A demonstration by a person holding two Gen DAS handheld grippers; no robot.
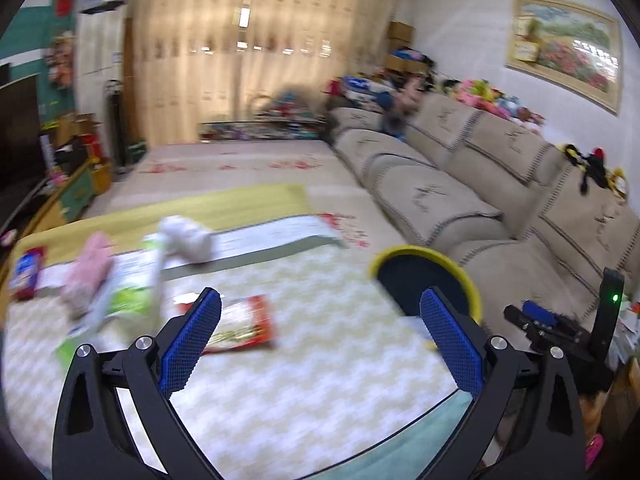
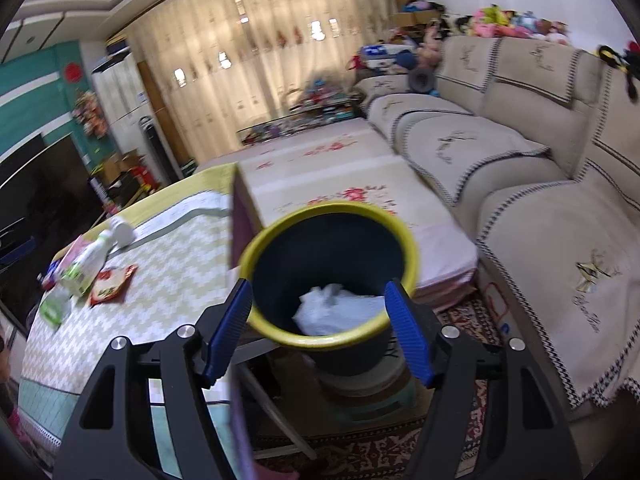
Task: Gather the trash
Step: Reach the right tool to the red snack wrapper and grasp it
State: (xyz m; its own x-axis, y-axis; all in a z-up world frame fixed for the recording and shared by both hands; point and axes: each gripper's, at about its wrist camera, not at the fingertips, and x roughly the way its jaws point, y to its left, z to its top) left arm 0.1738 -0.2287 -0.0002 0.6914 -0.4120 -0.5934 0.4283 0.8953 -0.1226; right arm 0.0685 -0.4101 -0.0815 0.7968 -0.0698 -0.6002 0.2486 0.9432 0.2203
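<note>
Sofa-lined living room is surrounding us. We are holding the right gripper (image 2: pixel 318 332) wide open and empty over the bin (image 2: pixel 332 272), tissue (image 2: pixel 336 310) inside. Our left gripper (image 1: pixel 320 336), also spread and empty, is nearing the red wrapper (image 1: pixel 240 326) at ten o'clock; blur suggests we may overshoot on the table (image 1: pixel 312 392).

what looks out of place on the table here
Litter is strewn over the table: a red snack packet lying flat, a green-labelled bottle on its side, and a crumpled white wad. One white crumpled piece already sits in the yellow-rimmed bin.
</note>
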